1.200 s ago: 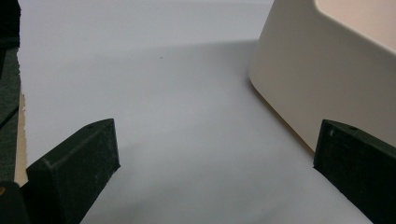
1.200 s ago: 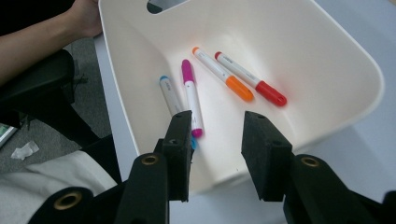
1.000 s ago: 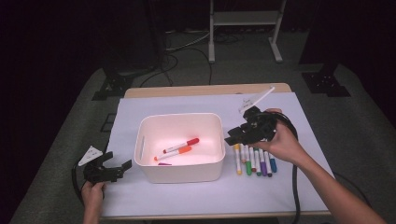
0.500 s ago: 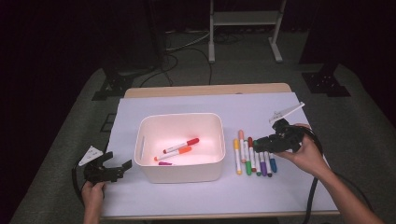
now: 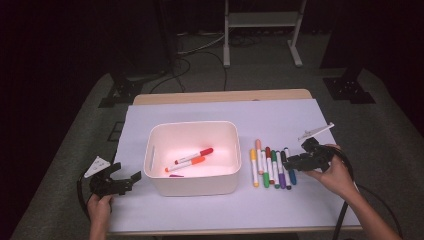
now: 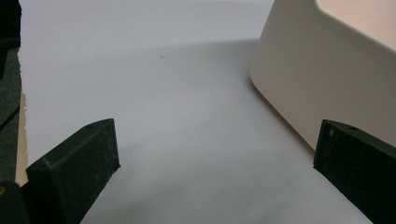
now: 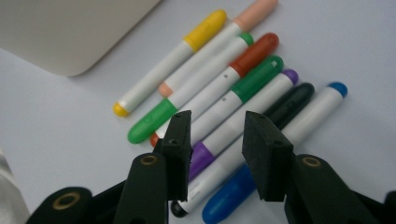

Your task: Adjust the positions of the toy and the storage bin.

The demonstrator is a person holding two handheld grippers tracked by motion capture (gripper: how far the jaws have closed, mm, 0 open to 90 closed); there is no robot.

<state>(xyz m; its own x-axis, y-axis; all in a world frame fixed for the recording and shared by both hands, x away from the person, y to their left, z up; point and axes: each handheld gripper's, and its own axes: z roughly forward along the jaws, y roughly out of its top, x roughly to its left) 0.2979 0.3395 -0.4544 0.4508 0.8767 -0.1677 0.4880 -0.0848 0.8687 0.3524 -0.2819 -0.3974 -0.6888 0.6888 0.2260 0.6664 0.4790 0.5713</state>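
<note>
Right gripper (image 5: 296, 162) moved from over the bin's right rim out to the marker row (image 5: 272, 167) and dropped low. Its jaws are part-spread, empty, hovering over the purple marker (image 7: 243, 114) and black marker (image 7: 285, 107). Row lies at 3 o'clock of the white bin (image 5: 192, 186), just beside it. Left gripper (image 5: 122, 180) unmoved at the bin's 9 o'clock, jaws spread wide, nothing between. Red marker (image 5: 195, 155) and orange marker (image 5: 185, 164) sit inside bin.

White bin (image 5: 192, 177) – purple marker (image 7: 243, 125), black jaws.
</note>
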